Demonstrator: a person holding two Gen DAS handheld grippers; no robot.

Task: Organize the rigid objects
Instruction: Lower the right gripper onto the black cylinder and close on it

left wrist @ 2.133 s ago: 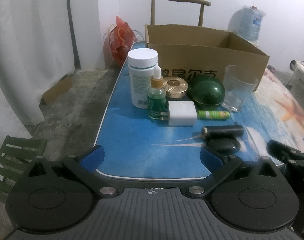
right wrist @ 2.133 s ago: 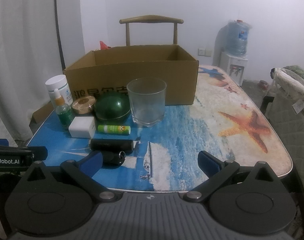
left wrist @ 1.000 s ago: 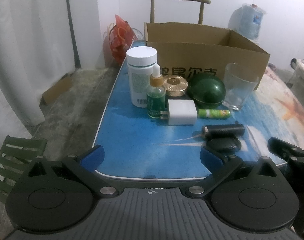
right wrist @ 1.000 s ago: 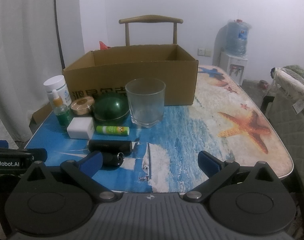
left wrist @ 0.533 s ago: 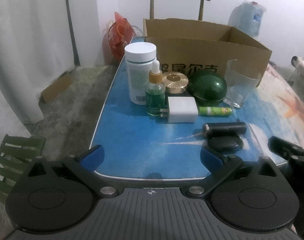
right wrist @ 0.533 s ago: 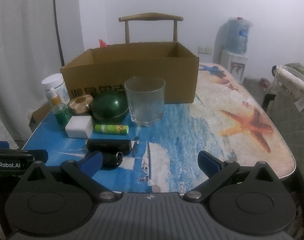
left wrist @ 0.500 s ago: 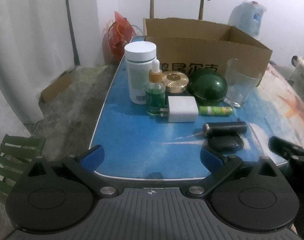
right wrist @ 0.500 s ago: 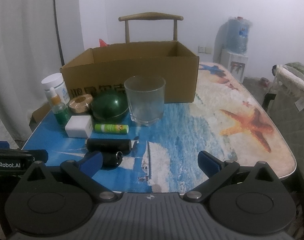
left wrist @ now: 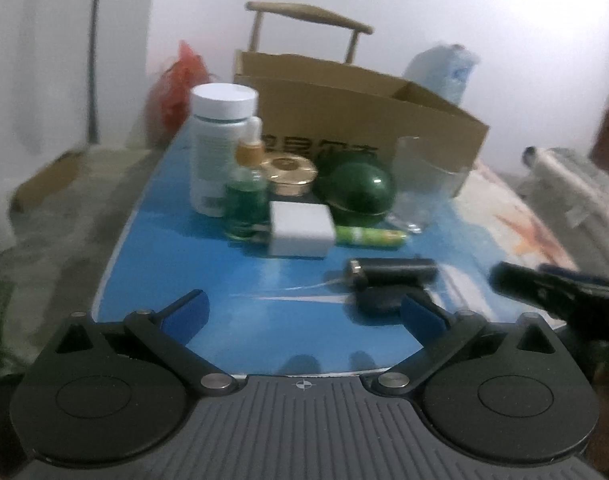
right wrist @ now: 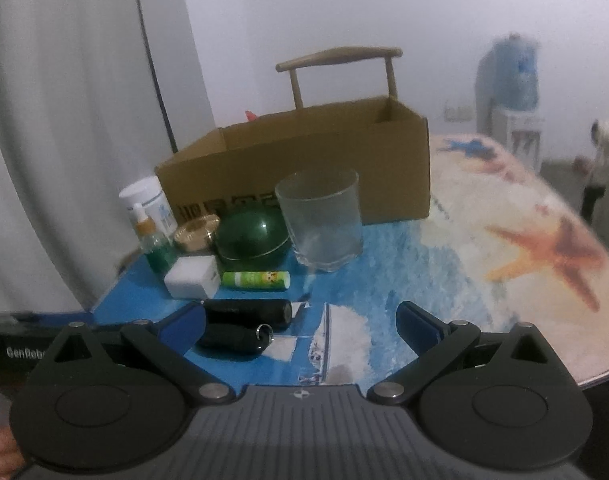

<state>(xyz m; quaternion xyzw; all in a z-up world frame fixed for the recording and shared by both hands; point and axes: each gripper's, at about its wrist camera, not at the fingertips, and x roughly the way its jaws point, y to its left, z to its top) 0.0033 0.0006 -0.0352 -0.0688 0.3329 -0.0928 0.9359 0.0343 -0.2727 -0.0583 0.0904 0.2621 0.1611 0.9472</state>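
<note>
An open cardboard box [left wrist: 344, 100] [right wrist: 304, 168] stands at the back of the printed table. In front of it cluster a white-capped bottle [left wrist: 220, 148] [right wrist: 146, 204], a green dropper bottle [left wrist: 246, 196] [right wrist: 154, 240], a gold-lidded jar [left wrist: 290, 174] [right wrist: 196, 232], a green dome jar [left wrist: 358, 196] [right wrist: 252, 236], a clear glass [left wrist: 424, 184] [right wrist: 322, 220], a white charger block [left wrist: 300, 230] [right wrist: 192, 276], a green lip-balm tube [left wrist: 370, 236] [right wrist: 256, 280], a black cylinder [left wrist: 392, 272] [right wrist: 248, 314] and a black fob [left wrist: 378, 300] [right wrist: 232, 338]. My left gripper [left wrist: 304, 314] and right gripper [right wrist: 300, 322] are both open and empty above the table's front edge.
A wooden chair [right wrist: 338, 68] stands behind the box. A water dispenser [right wrist: 512, 92] is at the back right, a red bag [left wrist: 176, 88] on the floor to the left, white curtains [right wrist: 72, 120] beyond. The starfish-printed table area [right wrist: 544, 256] lies to the right.
Both grippers have moved forward over the table's front edge, so the objects look nearer. The right view has swung rightward and tilted. No object has moved.
</note>
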